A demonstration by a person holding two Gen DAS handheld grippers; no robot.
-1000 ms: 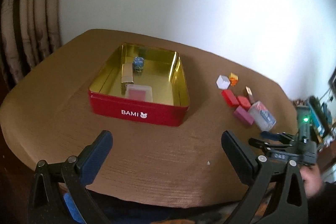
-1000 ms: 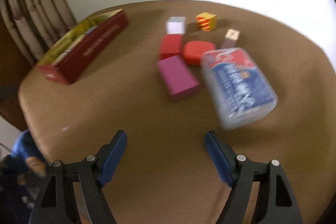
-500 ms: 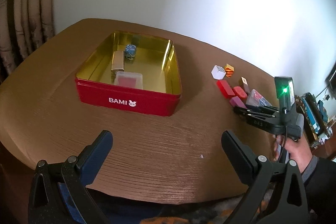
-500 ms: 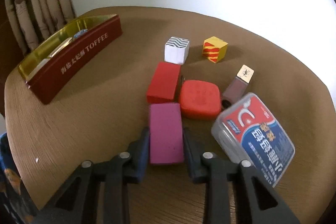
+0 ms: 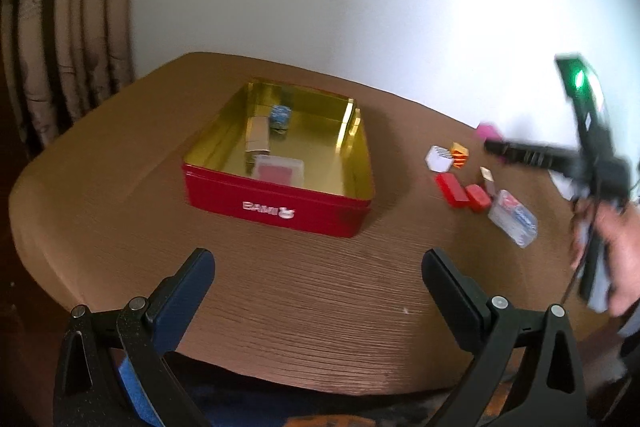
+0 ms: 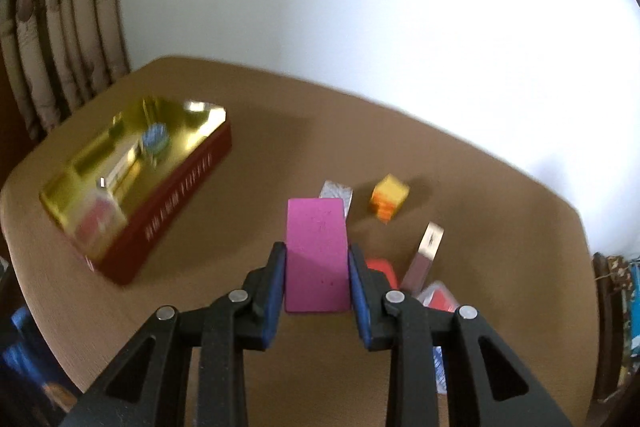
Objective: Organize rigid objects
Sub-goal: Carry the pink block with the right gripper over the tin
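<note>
The right gripper [image 6: 317,269] is clamping its fingers [image 6: 275,287] on the magenta block [image 6: 316,255], holding it above the brown surface [image 6: 260,155] near the red tin [image 6: 176,195], while the left gripper [image 5: 318,291] is hovering with its fingers [image 5: 188,287] spread wide apart and holding nothing.

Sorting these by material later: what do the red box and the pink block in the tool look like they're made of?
Red box: likely tin-plated metal, since the gold inside is mirror-shiny and reflects its contents, while the outside is glossy red with printed lettering.
Pink block: matte and evenly coloured with crisp edges, so painted wood or plastic; the look leaves that open.
</note>
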